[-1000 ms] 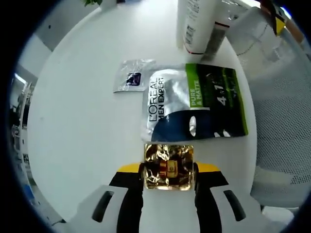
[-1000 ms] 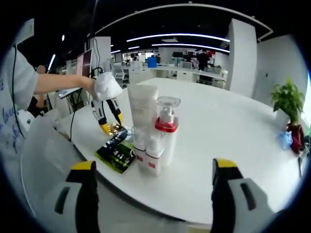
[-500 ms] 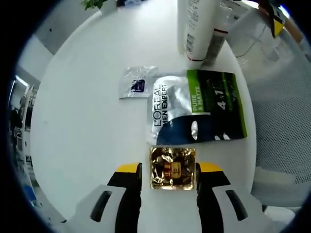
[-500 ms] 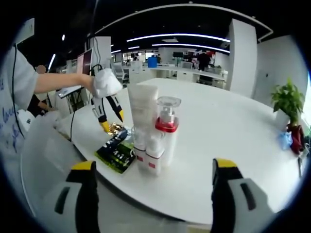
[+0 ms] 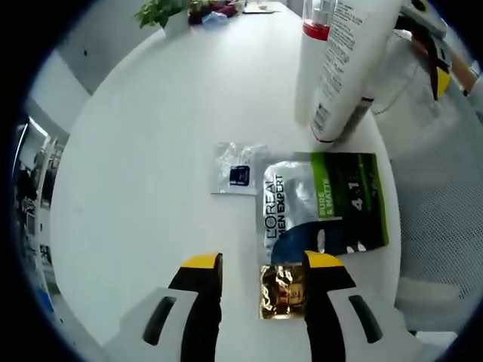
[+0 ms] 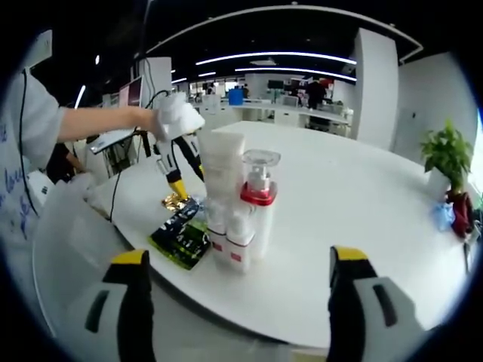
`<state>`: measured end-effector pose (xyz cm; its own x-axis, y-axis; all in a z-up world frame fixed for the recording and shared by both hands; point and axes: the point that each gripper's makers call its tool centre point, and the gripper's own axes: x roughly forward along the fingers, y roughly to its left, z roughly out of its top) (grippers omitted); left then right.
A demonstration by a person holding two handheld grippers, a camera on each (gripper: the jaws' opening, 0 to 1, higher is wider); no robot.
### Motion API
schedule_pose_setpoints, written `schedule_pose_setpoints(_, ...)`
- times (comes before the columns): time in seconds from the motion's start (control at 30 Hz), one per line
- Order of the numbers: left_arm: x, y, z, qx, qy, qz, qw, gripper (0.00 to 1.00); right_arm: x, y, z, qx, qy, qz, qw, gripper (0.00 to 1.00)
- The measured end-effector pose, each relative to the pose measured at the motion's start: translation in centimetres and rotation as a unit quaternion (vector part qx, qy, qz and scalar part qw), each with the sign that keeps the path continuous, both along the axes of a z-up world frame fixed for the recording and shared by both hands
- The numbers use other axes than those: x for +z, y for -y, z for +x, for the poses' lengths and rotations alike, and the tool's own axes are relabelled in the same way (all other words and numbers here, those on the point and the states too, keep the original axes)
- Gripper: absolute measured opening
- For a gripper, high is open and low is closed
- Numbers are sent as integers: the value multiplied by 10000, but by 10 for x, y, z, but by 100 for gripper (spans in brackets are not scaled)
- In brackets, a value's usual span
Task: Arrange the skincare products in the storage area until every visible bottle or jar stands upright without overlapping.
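- The left tool (image 5: 254,268) hangs over the desk (image 5: 143,181) with its two yellow-tipped jaws apart and nothing between them: it is released.
- Just past its jaw tips, partly behind the right-hand jaw, a gold foil sachet (image 5: 281,292) lies flat on the desk, touching or just overlapping the near edge of the next packet; which, I cannot tell.
- Ahead of that lies a large face-mask packet (image 5: 321,211), silver, green and dark blue, flat on the desk.
- Just beside it, on its left edge as seen from the left tool, sits a small silver sachet (image 5: 238,160), also flat, its corner at or under the packet's edge.
- Further ahead and to the right stand a white tube (image 5: 347,60) and a pump bottle with a red collar (image 5: 313,45), both upright and close together.
- In the right gripper view, the right tool (image 6: 235,290) is held back from the desk edge, jaws wide apart and gripping nothing.
- Ahead of it the tube and pump bottle stand upright, seemingly touching, with the flat packets to their left and the left tool above the gold sachet.
- Judgement on progress: the bottles already stand upright, so that part looks done. What seems left is separating the flat sachets so none overlap, and perhaps spacing the two bottles.
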<state>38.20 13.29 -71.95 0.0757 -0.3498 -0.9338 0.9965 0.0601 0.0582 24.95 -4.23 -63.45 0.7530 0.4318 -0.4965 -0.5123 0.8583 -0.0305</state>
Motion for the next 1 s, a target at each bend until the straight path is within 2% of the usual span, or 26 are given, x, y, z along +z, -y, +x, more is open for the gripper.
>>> schedule_pose_setpoints(0.53, -6, 42, 20, -224, -42, -222, 9995, 26, 1, 1, 1, -25, -1, 43, 10000, 99)
schedule_pose_setpoints(0.73, -6, 56, 25, -302, -44, -322, 9990, 13, 1, 2, 1, -87, -31, 99, 9999, 99)
schedule_pose_setpoints(0.9, -10, 65, 27, -387, -95, -342, 9986, 14, 0, 3, 2, -133, -52, 115, 9998, 99)
schedule_pose_setpoints(1.0, -11, 70, 28, -402, -123, -399, 9983, 4, 0, 4, 2, -148, -58, 106, 9998, 99)
